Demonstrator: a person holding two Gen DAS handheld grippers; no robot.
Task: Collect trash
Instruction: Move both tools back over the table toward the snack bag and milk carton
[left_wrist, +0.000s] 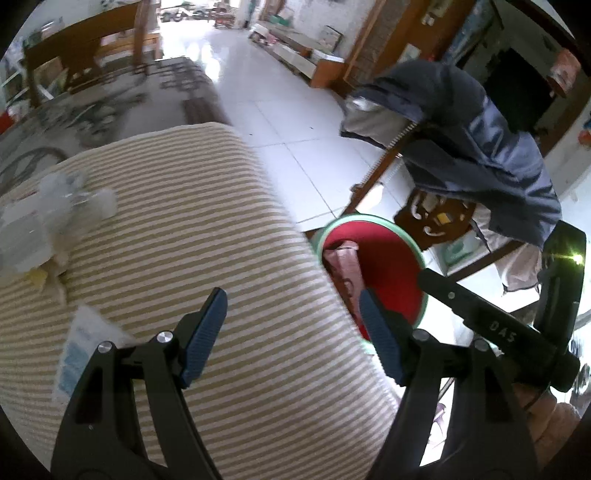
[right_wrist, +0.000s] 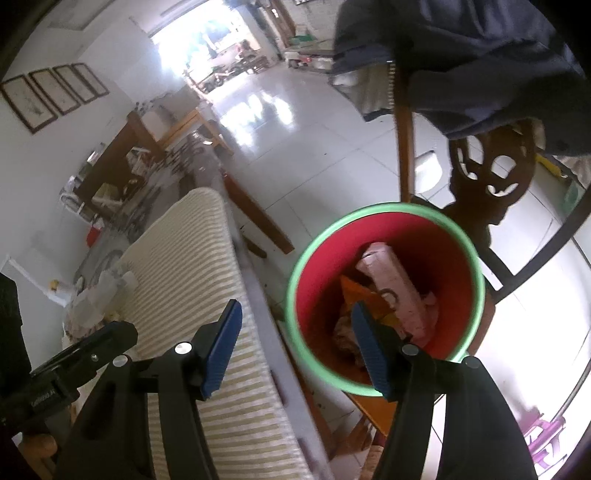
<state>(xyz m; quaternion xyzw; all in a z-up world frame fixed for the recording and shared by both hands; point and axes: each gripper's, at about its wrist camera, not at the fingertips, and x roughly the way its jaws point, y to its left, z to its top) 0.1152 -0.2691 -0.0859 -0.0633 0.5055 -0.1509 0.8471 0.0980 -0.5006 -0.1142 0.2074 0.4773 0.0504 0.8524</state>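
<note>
Both tongs are apart, holding nothing. The right tongs (right_wrist: 295, 332) hang over the bin (right_wrist: 384, 295), with trash (right_wrist: 391, 291) inside. Left tongs (left_wrist: 291, 328) straddle the striped bench (left_wrist: 221, 258) edge; wrappers (left_wrist: 55, 218) lie far left.

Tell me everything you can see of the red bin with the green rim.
The bin is round, seemingly plastic, red inside with a light green rim. It stands upright and open on the tiled floor, beside the striped cushion and before a wooden chair. Inside lie a pink wrapper, an orange piece and crumpled scraps. Neither gripper touches it.
</note>
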